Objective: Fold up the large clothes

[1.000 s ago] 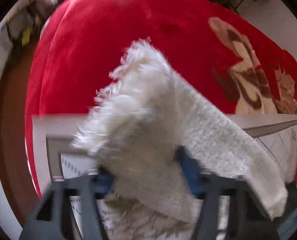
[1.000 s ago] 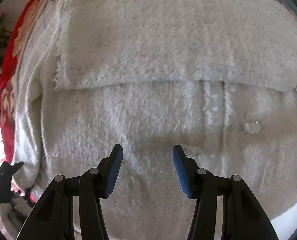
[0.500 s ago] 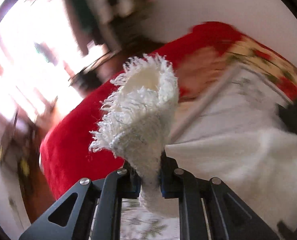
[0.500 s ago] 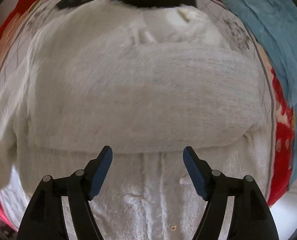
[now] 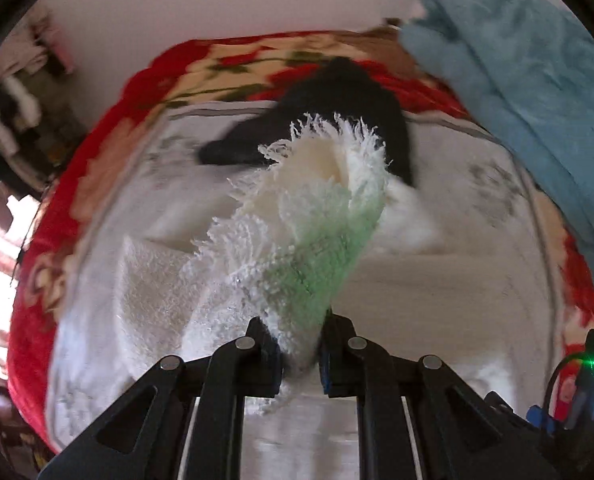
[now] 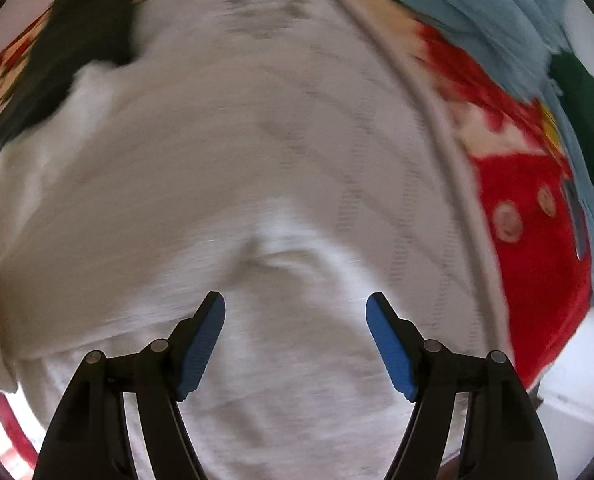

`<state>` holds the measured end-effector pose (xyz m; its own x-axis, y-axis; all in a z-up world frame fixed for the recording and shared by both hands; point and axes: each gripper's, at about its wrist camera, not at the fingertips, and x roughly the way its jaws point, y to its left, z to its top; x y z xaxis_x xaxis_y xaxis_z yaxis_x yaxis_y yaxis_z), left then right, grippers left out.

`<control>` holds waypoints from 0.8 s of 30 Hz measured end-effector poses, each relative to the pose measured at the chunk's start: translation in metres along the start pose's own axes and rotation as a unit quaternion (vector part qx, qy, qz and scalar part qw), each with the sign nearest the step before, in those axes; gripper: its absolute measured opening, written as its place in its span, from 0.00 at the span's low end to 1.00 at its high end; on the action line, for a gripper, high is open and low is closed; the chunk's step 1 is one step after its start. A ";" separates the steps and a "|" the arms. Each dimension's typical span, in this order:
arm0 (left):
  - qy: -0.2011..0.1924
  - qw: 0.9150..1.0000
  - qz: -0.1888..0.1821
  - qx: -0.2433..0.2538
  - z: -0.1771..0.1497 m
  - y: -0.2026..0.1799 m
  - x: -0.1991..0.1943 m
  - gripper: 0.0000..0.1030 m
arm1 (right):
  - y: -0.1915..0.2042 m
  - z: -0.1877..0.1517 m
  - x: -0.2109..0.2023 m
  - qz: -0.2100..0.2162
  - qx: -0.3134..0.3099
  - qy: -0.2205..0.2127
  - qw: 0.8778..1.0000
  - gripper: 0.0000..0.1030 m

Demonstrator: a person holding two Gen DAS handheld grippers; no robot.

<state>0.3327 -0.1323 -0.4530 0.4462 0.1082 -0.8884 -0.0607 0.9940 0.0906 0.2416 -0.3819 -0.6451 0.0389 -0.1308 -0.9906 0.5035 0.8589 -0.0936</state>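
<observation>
A large fluffy white garment lies spread on a pale patterned sheet over a red floral blanket. In the left wrist view my left gripper is shut on a fringed end of the white garment, which sticks up between the jaws; part of it glows green. The rest of the garment lies below on the bed. My right gripper hangs open above the garment, pointing down, blue pads wide apart with nothing between them.
A black garment lies at the far end of the sheet, also black garment at upper left. A light blue blanket is piled on the right. Red floral blanket borders the sheet; a dark green item lies on it.
My left gripper has closed tight on the fringed end and swung it, rolling, from over the red blanket to above the sheet. The right gripper opened wider and shifted across the garment.
</observation>
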 end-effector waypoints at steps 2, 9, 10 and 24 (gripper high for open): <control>0.005 1.000 -0.010 0.016 -0.002 -0.028 0.006 0.10 | -0.027 0.005 0.005 -0.002 0.021 0.001 1.000 0.73; 0.038 0.998 -0.015 0.049 -0.015 -0.105 0.026 0.10 | -0.080 0.014 0.027 0.011 0.063 0.018 0.998 0.73; 0.047 0.997 -0.012 0.053 -0.016 -0.111 0.031 0.11 | -0.087 0.013 0.031 0.014 0.065 0.020 0.998 0.73; 0.088 0.995 -0.017 0.043 -0.012 -0.100 0.043 0.89 | -0.112 0.021 0.013 0.160 0.087 0.030 0.983 0.73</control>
<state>0.3468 -0.2269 -0.5055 0.2832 0.0788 -0.9558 0.0311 0.9953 0.0913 0.2037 -0.4900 -0.6449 0.1705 0.1665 -0.9712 0.6143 0.7526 0.2369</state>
